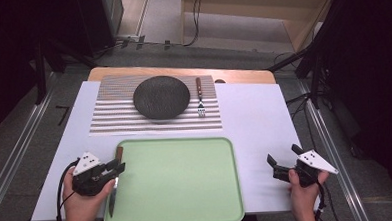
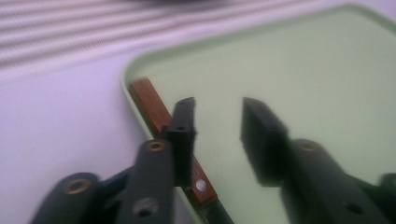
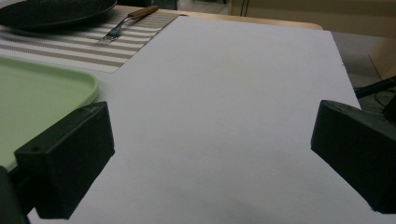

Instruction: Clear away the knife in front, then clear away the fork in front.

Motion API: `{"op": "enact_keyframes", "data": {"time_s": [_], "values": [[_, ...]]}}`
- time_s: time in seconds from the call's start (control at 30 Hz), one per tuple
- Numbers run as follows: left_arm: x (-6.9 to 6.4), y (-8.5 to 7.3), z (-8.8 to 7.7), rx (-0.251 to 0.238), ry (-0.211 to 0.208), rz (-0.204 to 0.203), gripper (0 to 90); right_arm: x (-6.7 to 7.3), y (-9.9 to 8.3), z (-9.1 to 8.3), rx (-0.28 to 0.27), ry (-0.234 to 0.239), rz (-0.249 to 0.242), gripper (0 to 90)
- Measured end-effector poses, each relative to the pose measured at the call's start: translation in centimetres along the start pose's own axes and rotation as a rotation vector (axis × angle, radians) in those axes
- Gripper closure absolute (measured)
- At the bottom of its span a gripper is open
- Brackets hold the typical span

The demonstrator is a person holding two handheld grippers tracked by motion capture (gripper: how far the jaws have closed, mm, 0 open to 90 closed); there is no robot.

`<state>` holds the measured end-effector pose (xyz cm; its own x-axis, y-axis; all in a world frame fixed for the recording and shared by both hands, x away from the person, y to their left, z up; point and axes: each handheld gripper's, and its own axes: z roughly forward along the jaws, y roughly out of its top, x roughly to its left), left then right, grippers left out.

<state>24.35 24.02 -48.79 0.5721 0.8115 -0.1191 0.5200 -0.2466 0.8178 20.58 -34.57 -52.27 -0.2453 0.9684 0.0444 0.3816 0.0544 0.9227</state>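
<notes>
Wooden-handled knife lies along pale green tray's left rim; left claw spread just above handle. Straddle handle squarely before pinching.

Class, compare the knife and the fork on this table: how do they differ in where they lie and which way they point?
The knife lies along the left edge of the green tray, by the left gripper; the fork lies on the striped placemat, right of the dark plate. The knife's wooden handle points away from the person and its blade toward them; the fork's handle points away too, its tines toward the tray. Both have brown wooden handles, and no gripper holds either.
</notes>
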Motion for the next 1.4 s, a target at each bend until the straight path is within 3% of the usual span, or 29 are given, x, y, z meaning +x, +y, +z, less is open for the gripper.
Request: {"op": "enact_keyframes", "data": {"time_s": [0.03, 0.23, 0.33, 0.37, 0.4, 0.6, 0.67, 0.83, 0.9, 1.2, 1.3, 1.4], "values": [[0.1, 0.1, -0.3, -0.022, 0.011, -0.004, 59.6, 0.0, 0.0, 0.0, 0.0, 0.0, 0.0, 0.0], [0.9, 0.2, -1.5, -0.105, 0.054, -0.018, 23.2, 0.1, 0.0, -0.1, -0.001, 0.005, -0.01, 0.0], [1.6, 0.1, -2.3, -0.154, 0.003, -0.017, 1.9, 0.1, 0.0, -0.1, -0.003, 0.0, -0.011, 0.0], [1.7, 0.1, -2.5, -0.171, 0.012, -0.015, 0.0, 0.0, 0.0, -0.2, -0.006, 0.001, -0.012, 0.0], [1.8, 0.1, -2.8, -0.184, 0.033, -0.01, 0.0, 0.0, 0.1, -0.2, -0.007, 0.002, -0.015, 0.0], [2.9, -0.2, -3.8, -0.234, 0.032, 0.003, 0.0, 0.0, 0.1, -0.6, -0.021, 0.014, -0.019, 0.0], [3.3, -0.2, -4.0, -0.239, 0.05, 0.001, 0.0, 0.1, 0.2, -0.7, -0.02, 0.021, -0.022, 0.0], [4.7, -0.5, -4.1, -0.261, 0.077, -0.035, 0.0, 0.5, 0.9, -0.8, -0.023, 0.046, -0.03, 0.0], [5.2, -0.6, -4.1, -0.265, 0.095, -0.024, 0.0, 0.9, 1.5, -0.7, -0.028, 0.055, -0.037, 0.0], [7.3, -1.6, -4.2, -0.253, 0.085, -0.02, 0.0, 3.5, 5.3, 0.7, -0.044, 0.127, -0.073, 0.0], [7.5, -2.2, -3.9, -0.262, 0.063, -0.028, 0.0, 4.5, 6.8, 1.7, -0.046, 0.136, -0.081, 0.0], [7.1, -2.3, -4.1, -0.283, 0.059, -0.002, 0.0, 5.2, 7.9, 2.9, -0.047, 0.15, -0.083, 0.0]]}}
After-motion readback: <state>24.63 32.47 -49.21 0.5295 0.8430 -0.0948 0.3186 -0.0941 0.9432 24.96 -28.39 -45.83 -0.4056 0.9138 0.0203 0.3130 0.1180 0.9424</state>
